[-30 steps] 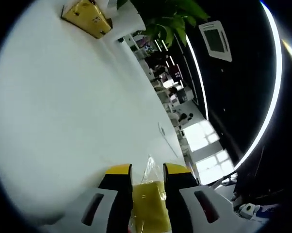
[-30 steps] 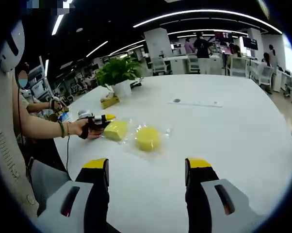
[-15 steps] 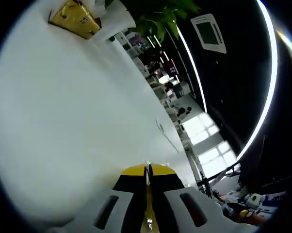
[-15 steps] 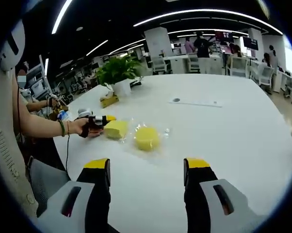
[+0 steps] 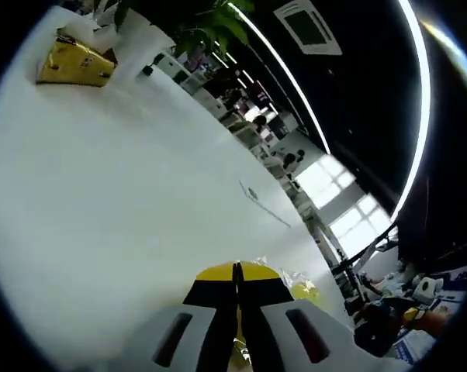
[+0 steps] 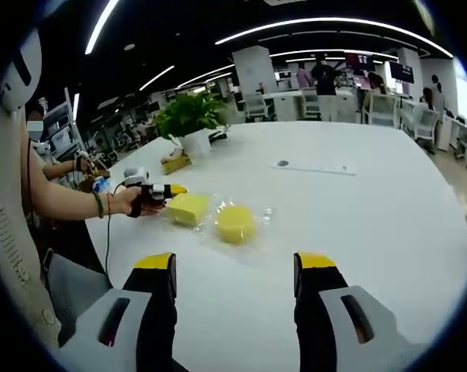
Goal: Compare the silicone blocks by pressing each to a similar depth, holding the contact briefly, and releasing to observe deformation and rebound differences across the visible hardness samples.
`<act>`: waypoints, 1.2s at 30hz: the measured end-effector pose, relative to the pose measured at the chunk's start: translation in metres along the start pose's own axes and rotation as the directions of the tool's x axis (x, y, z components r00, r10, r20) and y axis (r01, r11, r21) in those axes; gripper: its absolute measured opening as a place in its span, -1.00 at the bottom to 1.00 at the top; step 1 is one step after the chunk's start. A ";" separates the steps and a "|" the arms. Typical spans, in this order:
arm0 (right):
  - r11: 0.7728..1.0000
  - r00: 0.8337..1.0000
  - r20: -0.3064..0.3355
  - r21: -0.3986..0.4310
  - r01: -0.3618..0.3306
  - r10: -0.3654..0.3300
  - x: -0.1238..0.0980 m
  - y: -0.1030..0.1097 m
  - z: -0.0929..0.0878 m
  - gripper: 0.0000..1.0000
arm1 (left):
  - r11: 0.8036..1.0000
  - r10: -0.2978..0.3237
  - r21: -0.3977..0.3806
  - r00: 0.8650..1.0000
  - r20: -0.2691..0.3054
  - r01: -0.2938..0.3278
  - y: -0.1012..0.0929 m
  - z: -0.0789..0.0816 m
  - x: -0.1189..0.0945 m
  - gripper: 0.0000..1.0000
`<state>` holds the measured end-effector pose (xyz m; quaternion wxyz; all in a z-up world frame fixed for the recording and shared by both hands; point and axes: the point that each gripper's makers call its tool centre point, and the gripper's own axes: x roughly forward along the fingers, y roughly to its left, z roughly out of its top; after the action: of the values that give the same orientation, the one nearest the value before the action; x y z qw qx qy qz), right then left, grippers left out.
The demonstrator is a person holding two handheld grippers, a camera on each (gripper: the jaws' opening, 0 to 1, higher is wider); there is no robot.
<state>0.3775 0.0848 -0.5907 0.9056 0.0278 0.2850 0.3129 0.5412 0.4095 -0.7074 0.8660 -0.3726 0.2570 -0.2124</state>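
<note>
White tabletop (image 6: 373,225) carried a potted plant (image 6: 188,116), a yellow box (image 5: 72,63) beside it, a flat strip (image 6: 314,167) farther off.

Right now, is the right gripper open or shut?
Open. In the right gripper view the right gripper has its two yellow-tipped jaws standing wide apart, with bare white table between them and nothing held.

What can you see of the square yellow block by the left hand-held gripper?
The square yellow silicone block is a flat, matte slab with rounded corners, wrapped in clear crinkled plastic. It lies flat on the white table, left of the round yellow silicone block in the right gripper view, apart from it. The left hand-held gripper, held in a person's hand, meets its near edge; in the left gripper view the jaws look closed with a yellow sliver between them.
</note>
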 end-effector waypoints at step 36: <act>0.994 0.986 0.138 -0.079 -0.081 0.092 -0.028 0.033 0.024 0.11 | 0.968 -0.040 0.244 0.996 -0.077 0.058 -0.131 -0.013 -0.042 -1.00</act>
<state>0.3540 0.0981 -0.5486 0.9095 0.0290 0.2071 0.3593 0.4777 0.3436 -0.6041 0.8903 -0.2609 0.2502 -0.2769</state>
